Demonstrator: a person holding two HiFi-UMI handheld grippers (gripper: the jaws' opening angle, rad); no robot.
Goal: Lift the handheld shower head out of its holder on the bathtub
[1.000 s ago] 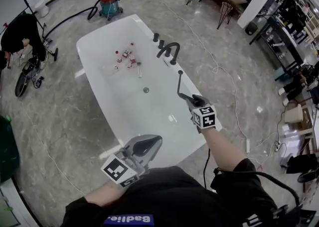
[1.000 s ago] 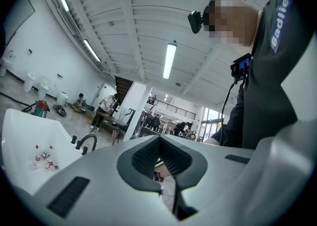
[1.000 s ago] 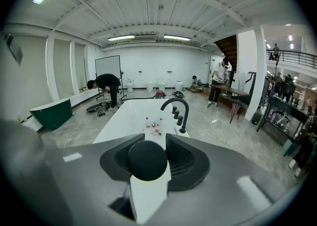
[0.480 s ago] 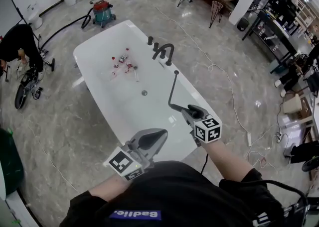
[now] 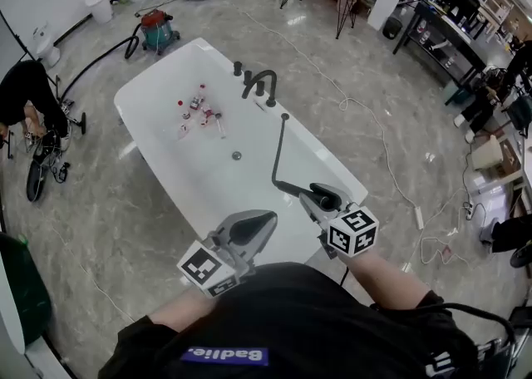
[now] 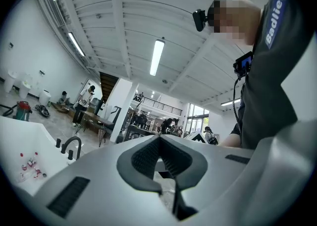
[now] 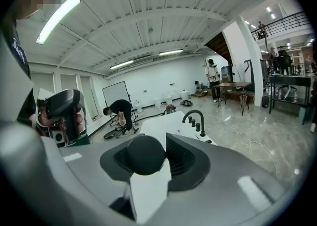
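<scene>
The white bathtub (image 5: 158, 120) lies ahead of me, with a black faucet (image 5: 259, 85) on its right rim. My right gripper (image 5: 309, 194) is shut on the black handheld shower head (image 5: 291, 188) and holds it above the tub's near right corner. A thin black hose (image 5: 277, 149) runs from the head back to the rim beside the faucet. In the right gripper view the head's round black end (image 7: 143, 154) sits between the pads. My left gripper (image 5: 258, 223) hovers at the tub's near end, shut and with nothing in it. Its dark pads (image 6: 143, 158) meet at the tip.
Several small bottles (image 5: 199, 110) lie in the tub near the drain (image 5: 237, 155). A red vacuum (image 5: 156, 30) stands beyond the tub. A person (image 5: 25, 86) bends over a bike at the left. Cables (image 5: 374, 132) trail across the marble floor on the right.
My right gripper has risen and drawn back toward me with the shower head, pulling more hose out from the rim. The left gripper has hardly shifted.
</scene>
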